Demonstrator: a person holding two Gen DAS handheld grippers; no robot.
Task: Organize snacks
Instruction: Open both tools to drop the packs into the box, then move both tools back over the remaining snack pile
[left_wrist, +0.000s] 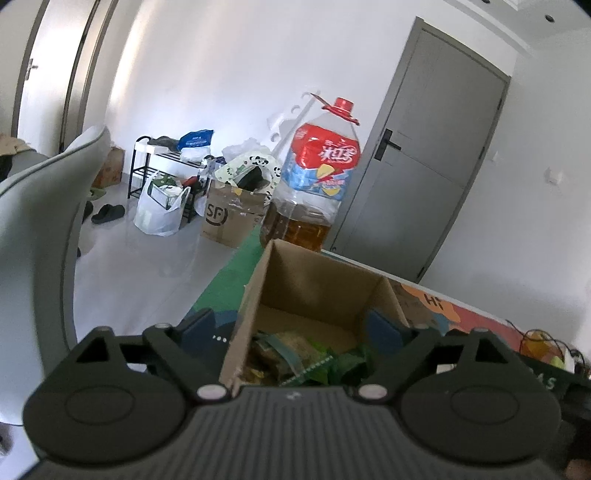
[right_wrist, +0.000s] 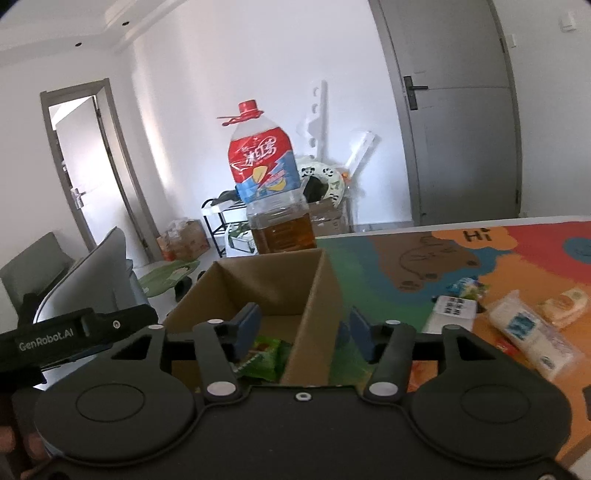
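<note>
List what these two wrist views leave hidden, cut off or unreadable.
- Cardboard box: its near wall and most of the snack packets inside are hidden by the left claw body, left wrist view.
- Same packets, right wrist view: only a green corner shows past the right claw and the box wall.
- Packets on the mat: print too small and blurred to read.
- Oil bottle: base hidden behind the box.

A red-capped oil bottle (right_wrist: 271, 199) stands before a grey door (right_wrist: 458, 118); a shoe rack (left_wrist: 162, 166), seemingly cluttered, lines the wall.
</note>
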